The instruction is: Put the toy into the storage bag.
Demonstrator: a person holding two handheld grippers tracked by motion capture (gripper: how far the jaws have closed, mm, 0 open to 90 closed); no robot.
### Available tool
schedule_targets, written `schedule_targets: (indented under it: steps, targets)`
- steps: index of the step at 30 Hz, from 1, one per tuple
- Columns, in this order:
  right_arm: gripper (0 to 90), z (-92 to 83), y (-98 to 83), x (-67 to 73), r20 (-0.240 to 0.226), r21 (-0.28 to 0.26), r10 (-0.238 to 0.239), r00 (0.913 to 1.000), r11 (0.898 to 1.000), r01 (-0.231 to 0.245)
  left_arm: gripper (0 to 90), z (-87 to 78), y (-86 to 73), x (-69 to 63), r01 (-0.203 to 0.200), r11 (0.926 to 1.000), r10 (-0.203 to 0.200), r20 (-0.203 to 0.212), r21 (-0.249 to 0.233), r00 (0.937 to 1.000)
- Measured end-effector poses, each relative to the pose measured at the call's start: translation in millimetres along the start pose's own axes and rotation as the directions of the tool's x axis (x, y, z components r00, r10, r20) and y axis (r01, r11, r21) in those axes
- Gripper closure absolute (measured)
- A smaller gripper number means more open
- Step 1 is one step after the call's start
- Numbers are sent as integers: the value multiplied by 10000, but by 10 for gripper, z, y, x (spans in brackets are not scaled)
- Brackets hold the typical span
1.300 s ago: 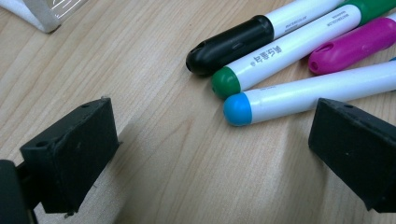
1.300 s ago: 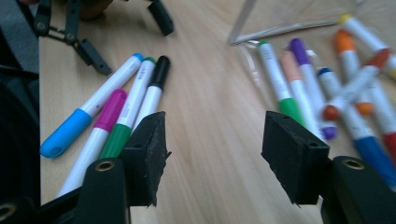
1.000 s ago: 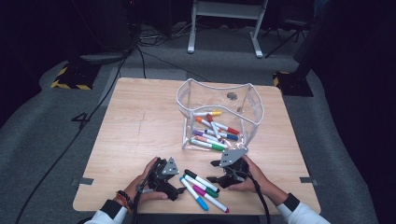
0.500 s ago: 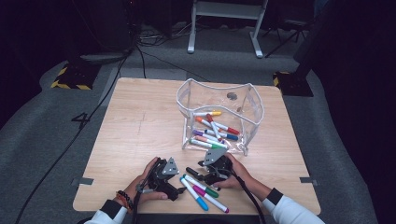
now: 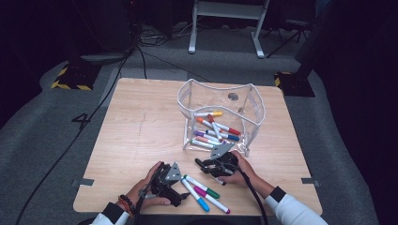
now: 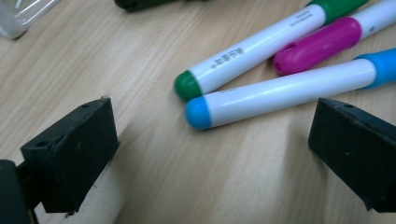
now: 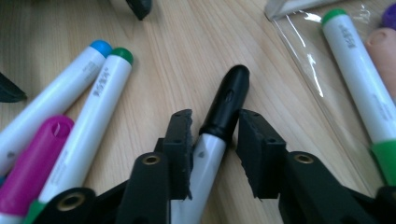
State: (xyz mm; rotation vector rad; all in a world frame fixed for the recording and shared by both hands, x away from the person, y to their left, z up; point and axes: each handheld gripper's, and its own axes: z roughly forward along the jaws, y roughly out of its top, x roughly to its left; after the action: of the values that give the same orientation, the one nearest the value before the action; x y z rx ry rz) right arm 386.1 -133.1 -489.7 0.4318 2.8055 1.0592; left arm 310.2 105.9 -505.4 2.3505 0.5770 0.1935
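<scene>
Three white markers lie at the table's front: a green-capped one [image 5: 202, 186] [image 6: 252, 49], a blue-capped one [image 5: 195, 196] [image 6: 285, 88] and a magenta-capped one [image 5: 211, 198] [image 6: 322, 44]. My left gripper [image 5: 177, 185] [image 6: 210, 140] rests open just left of them, and the blue marker's end lies between its wide-spread jaws. My right gripper [image 5: 202, 164] [image 7: 215, 126] is shut on a black-capped marker [image 7: 226, 100] that points left, low over the wood. The green marker [image 7: 88, 116] and the blue marker [image 7: 60, 88] lie to its left in the right gripper view.
A clear pouch with white trim [image 5: 256, 110] stands open behind the right gripper and holds several coloured markers [image 5: 217, 131]. Its plastic edge [image 7: 303, 56] lies close on the right. The table's front edge [image 5: 197, 213] is near both hands.
My right gripper has moved left from the pouch's front and now has its jaws on the black-capped marker. The left gripper and the three loose markers have stayed put.
</scene>
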Motion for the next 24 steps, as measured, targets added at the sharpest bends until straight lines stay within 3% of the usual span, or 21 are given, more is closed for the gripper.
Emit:
schedule_targets:
  steps: [3,17,24]
  targets:
    - [733,-71,-77,-59,40,-10,102,9999,9999,-102,16,8,12,-44,-76,10000,76,68,38,9999]
    - [739,-510,-537,-271,536,192,612,9967,9979,-623,11,50,59,-118,-293,9995,291,214,83,9993]
    - [740,-677,-586,-283,719,-122,630,9954,9980,-622,10,62,71,-99,-275,9996,273,210,72,9994]
